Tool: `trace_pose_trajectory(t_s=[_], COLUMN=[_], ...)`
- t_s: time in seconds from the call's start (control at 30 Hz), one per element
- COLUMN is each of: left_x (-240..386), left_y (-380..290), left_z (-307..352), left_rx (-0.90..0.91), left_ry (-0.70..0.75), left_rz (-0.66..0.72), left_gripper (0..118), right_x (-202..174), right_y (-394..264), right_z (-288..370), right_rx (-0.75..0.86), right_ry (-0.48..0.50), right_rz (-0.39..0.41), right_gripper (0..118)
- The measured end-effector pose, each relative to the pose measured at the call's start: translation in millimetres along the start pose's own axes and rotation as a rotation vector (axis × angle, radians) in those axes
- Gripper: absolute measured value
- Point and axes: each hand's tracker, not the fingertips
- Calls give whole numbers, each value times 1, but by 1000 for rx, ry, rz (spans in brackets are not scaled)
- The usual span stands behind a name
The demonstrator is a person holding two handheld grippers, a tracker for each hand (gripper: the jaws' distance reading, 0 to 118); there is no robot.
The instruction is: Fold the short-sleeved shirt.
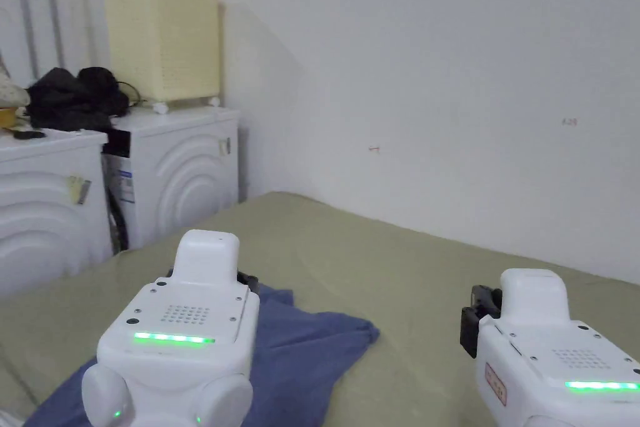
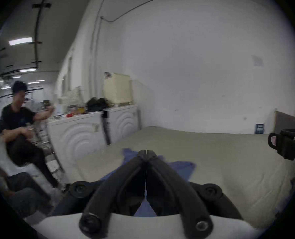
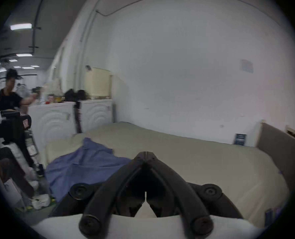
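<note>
A blue short-sleeved shirt (image 1: 300,353) lies rumpled and spread on the olive-green cloth surface (image 1: 400,272), at its near left part. My left gripper (image 2: 146,152) hovers over the shirt (image 2: 181,166) with its jaws pressed together and nothing between them. My right gripper (image 3: 145,154) is also shut and empty; it hangs over bare surface to the right of the shirt (image 3: 84,163). In the head view the right gripper (image 1: 478,319) sits well clear of the shirt's right edge. The near part of the shirt is hidden under the left gripper's white body.
Two white washing machines (image 1: 181,172) stand past the surface's left end, with a cream laundry basket (image 1: 164,37) and dark clothes (image 1: 72,100) on top. A white wall (image 1: 469,103) runs along the far edge. A person (image 2: 17,118) stands farther off on the left.
</note>
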Motion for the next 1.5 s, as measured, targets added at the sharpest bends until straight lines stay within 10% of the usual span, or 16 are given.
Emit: trace_pose_trajectory(t_s=[0.3, 0.53, 0.8, 0.87, 0.9, 0.93, 1.5], left_x=[-72, -58, -6, 11, 17, 28, 126], left_y=[-36, -49, -20, -18, -21, -26, -180], left_z=[23, -14, -173, -234, -258, -288, -455], left_rx=[-82, -188, -436, -561, -588, -642, -924], left_ry=[161, 92, -361, -574, -655, -713, -437], left_rz=[10, 18, -75, -53, -22, 33, -111], left_gripper=[0, 0, 0, 27, 89, 118, 110], right_x=[-90, -59, 18, 40, 49, 60, 155], right_y=[-14, -23, -34, -41, -45, -50, -135], right_z=[-19, -31, -45, -49, -50, -52, -50], right_rx=[-39, -75, -105, -128, -144, -168, -402], right_ry=[227, 203, 106, 82, 77, 75, -93], right_rz=[15, 15, 13, 11, 10, -6, -104], right_gripper=[0, 0, 0, 0, 0, 0, 0])
